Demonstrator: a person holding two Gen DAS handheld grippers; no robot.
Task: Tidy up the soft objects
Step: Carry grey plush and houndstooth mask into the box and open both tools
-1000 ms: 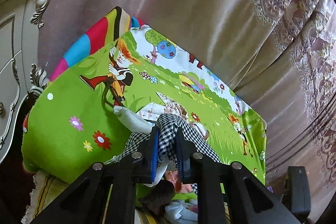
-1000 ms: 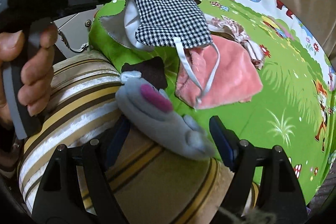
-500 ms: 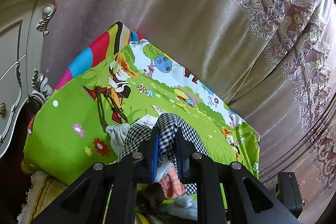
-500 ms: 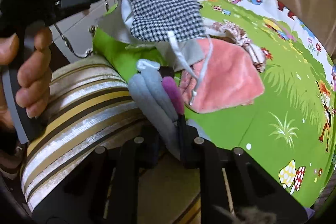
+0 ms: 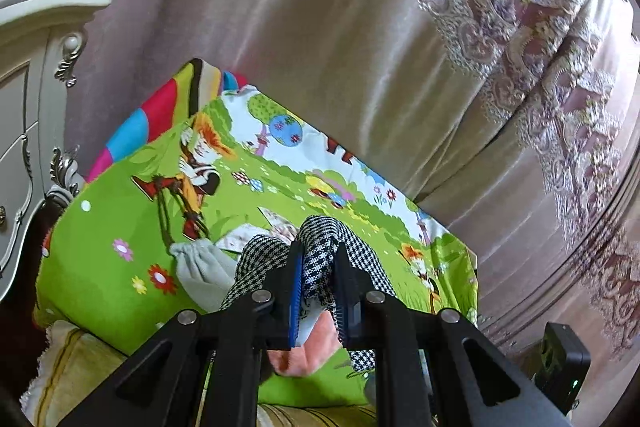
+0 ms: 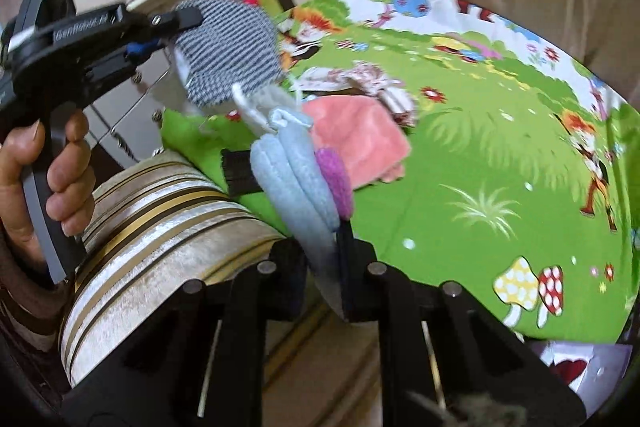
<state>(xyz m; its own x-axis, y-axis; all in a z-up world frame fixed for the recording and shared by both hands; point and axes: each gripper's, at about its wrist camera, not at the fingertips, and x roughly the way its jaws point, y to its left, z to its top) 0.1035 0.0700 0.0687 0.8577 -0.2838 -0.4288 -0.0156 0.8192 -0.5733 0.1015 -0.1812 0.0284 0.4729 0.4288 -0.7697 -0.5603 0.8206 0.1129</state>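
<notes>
My left gripper (image 5: pixel 318 259) is shut on a black-and-white checked cloth mask (image 5: pixel 320 247) and holds it up over the green cartoon mat (image 5: pixel 100 259). From the right wrist view the same mask (image 6: pixel 228 51) hangs from the left gripper (image 6: pixel 188 21), held by a person's hand (image 6: pixel 60 163). My right gripper (image 6: pixel 326 231) is shut on a light blue sock with a purple patch (image 6: pixel 296 175), lifted off the striped cushion (image 6: pixel 160 219). A pink cloth (image 6: pixel 360 135) and a floral-print cloth (image 6: pixel 360 79) lie on the mat (image 6: pixel 480 147). A pale grey sock (image 5: pixel 196 267) lies beside the mask.
A beige embroidered curtain (image 5: pixel 400 47) hangs behind the mat. A white carved cabinet (image 5: pixel 28 87) stands at the left. A dark item (image 6: pixel 240 173) lies at the mat's near edge by the cushion. The mat's right half (image 6: pixel 520 187) carries only its print.
My right gripper closed on the blue sock and lifted it off the cushion, moving right. My left gripper rose a little with the checked mask.
</notes>
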